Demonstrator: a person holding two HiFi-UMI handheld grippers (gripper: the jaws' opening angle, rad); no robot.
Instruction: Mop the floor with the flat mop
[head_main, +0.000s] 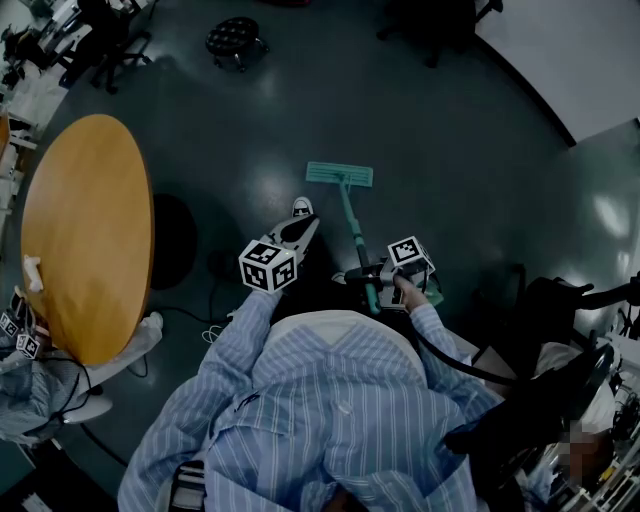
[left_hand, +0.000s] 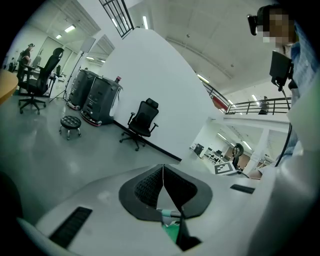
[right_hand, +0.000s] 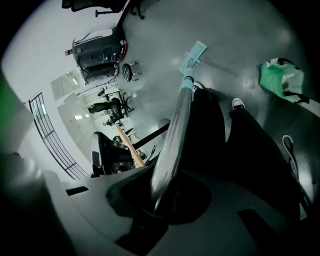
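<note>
Dark glossy floor (head_main: 450, 130), open-plan room; round wooden table (head_main: 90, 230) at 9 o'clock, castor stool (head_main: 236, 38) far off at 11. At 12 o'clock the flat mop head (head_main: 340, 174) lies flat on the floor, just beyond a shoe (head_main: 301, 208); the mop handle (head_main: 352, 225) slants back toward the person's right side. Near its upper end the right gripper (head_main: 372, 278) is clamped on it, bare metal tube running out between the jaws in that gripper's own view. Toward 11 o'clock the left gripper (head_main: 298, 232) hangs apart from the handle, jaws pressed together at the tips on nothing I can name; a teal scrap shows at their root, not identifiable. Risks, as judged: a one-gripper hold on a smooth round tube may let it twist or slide under a hard push, so the head tips onto an edge and skips. Loose on the floor at 8 o'clock, near the feet, a white cable (head_main: 215, 325) could snag the head or trip the person. Off to the right a green bag (right_hand: 281, 77) sits within a wide sweep.
</note>
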